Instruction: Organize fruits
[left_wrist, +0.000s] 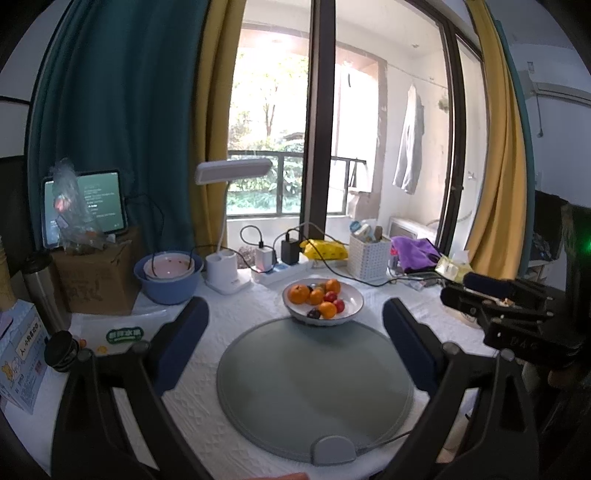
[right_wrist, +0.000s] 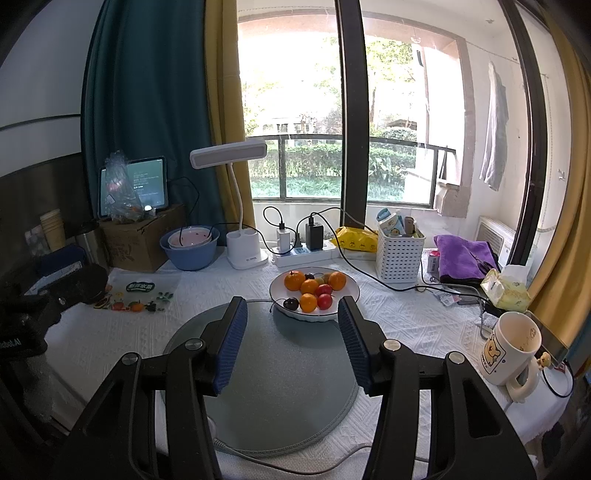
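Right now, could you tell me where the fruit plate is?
In both wrist views the fruit plate sits mid-table at the far edge of the round grey mat, just before the power strip.

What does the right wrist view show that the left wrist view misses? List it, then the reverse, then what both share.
Only the right wrist view: a bear-print mug at the table's right edge and a stack of paper cups. Only the left wrist view: a blue printed carton at the left. Both: the white fruit plate, round grey mat, desk lamp and white basket.
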